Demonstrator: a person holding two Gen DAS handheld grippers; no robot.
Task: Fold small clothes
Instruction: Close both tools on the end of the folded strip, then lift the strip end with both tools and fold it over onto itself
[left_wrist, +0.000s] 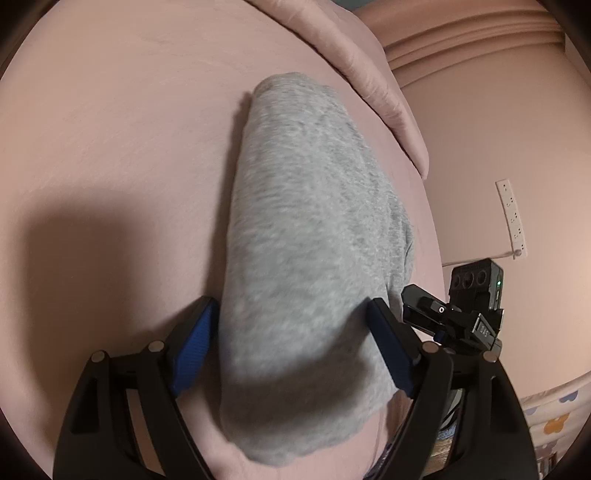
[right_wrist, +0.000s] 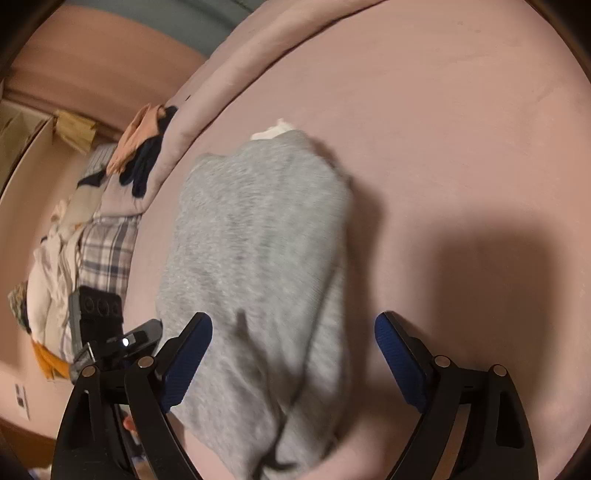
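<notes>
A folded grey garment (left_wrist: 306, 236) lies on the pink bed sheet (left_wrist: 110, 140). My left gripper (left_wrist: 291, 325) is open, its blue-padded fingers on either side of the garment's near end, just above it. In the right wrist view the same grey garment (right_wrist: 258, 258) lies lengthwise, with a bit of white fabric (right_wrist: 275, 131) showing at its far end. My right gripper (right_wrist: 293, 339) is open over the garment's near end, which lies between the left finger and the middle of the gap. Nothing is held.
A pink rolled blanket (left_wrist: 354, 62) lies along the bed's far edge. A pile of other clothes (right_wrist: 107, 206), plaid, dark and peach, sits at the left in the right wrist view. The other gripper's body (left_wrist: 472, 306) is close at the right. A white power strip (left_wrist: 511, 218) hangs on the wall.
</notes>
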